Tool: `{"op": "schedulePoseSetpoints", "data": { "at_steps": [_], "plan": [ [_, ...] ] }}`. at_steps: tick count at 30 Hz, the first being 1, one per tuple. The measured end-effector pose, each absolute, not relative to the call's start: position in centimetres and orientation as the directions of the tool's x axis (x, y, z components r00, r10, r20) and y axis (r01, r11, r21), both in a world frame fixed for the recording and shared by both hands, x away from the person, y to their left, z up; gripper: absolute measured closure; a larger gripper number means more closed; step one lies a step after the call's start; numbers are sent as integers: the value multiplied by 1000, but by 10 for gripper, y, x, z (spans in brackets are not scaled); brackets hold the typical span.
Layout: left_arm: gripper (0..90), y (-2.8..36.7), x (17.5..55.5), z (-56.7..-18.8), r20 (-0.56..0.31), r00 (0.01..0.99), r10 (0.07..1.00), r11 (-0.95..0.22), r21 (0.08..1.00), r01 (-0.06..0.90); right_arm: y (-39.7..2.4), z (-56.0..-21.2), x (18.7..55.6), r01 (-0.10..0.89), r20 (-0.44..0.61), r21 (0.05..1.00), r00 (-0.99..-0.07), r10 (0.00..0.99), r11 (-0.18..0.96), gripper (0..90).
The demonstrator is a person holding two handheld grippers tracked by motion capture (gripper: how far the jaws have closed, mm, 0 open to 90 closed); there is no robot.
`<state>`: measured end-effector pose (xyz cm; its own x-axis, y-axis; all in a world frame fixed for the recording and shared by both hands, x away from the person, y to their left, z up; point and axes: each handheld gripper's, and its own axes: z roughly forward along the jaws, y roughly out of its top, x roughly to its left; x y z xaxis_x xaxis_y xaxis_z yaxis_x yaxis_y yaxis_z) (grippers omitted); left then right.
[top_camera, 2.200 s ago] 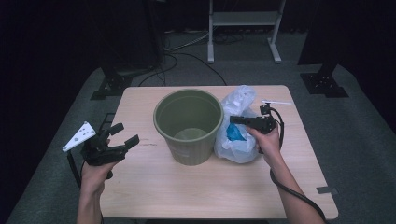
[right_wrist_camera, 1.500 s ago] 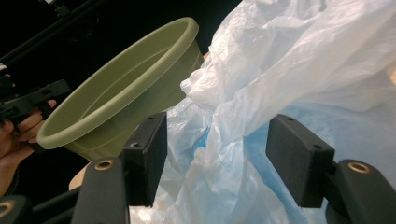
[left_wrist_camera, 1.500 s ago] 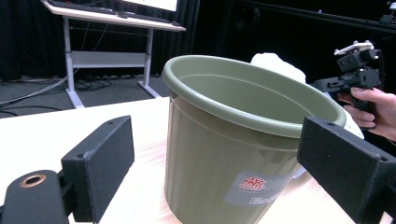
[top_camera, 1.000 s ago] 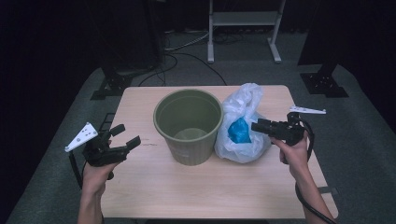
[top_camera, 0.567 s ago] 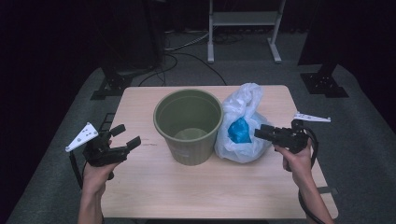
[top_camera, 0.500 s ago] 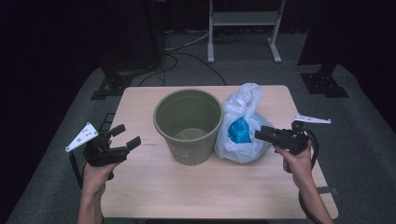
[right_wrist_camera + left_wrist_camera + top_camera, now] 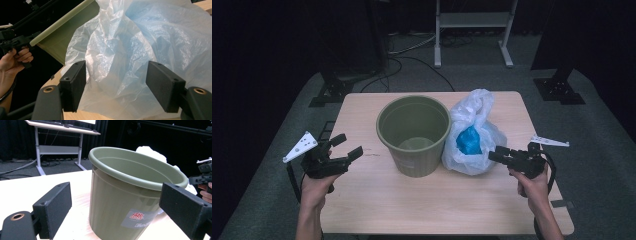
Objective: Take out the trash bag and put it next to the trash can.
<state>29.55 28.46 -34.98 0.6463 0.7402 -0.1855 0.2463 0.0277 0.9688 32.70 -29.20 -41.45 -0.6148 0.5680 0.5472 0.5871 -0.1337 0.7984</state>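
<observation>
While both grippers' jaws gape, the bag (image 7: pixel 472 132) (blue contents blurred) hides the bin's (image 7: pixel 413 134) side.

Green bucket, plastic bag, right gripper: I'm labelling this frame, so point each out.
Green bucket (image 7: pixel 414 160): high view, front outer wall.
Plastic bag (image 7: pixel 477 107): high view, crumpled upper part.
Right gripper (image 7: pixel 493 156): high view, between its fingertips.

The bucket (image 7: pixel 413 134) is hiding the left part of the plastic bag (image 7: pixel 472 135). Inside the bag, a blue thing (image 7: pixel 468 140) is showing too blurred to identify. The bucket's label (image 7: pixel 138 218) is being too small to read.
</observation>
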Motion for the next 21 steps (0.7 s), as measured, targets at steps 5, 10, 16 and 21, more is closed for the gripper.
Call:
{"op": "schedulePoseSetpoints", "data": {
  "at_steps": [5, 10, 16, 21],
  "plan": [
    [97, 285, 295, -349, -185, 647, 740, 29, 969, 245, -291, -422, 318, 582, 562, 798, -624, 542, -158, 312],
    [97, 285, 295, -350, -185, 647, 740, 28, 969, 245, -290, -424, 311, 573, 563, 803, -635, 530, -167, 312],
    [97, 284, 295, -350, -184, 647, 739, 25, 969, 247, -290, -429, 304, 566, 551, 809, -634, 543, -160, 313],
    [96, 283, 295, -351, -185, 651, 736, 24, 969, 248, -291, -436, 298, 548, 546, 815, -622, 562, -185, 313]
  ]
}}
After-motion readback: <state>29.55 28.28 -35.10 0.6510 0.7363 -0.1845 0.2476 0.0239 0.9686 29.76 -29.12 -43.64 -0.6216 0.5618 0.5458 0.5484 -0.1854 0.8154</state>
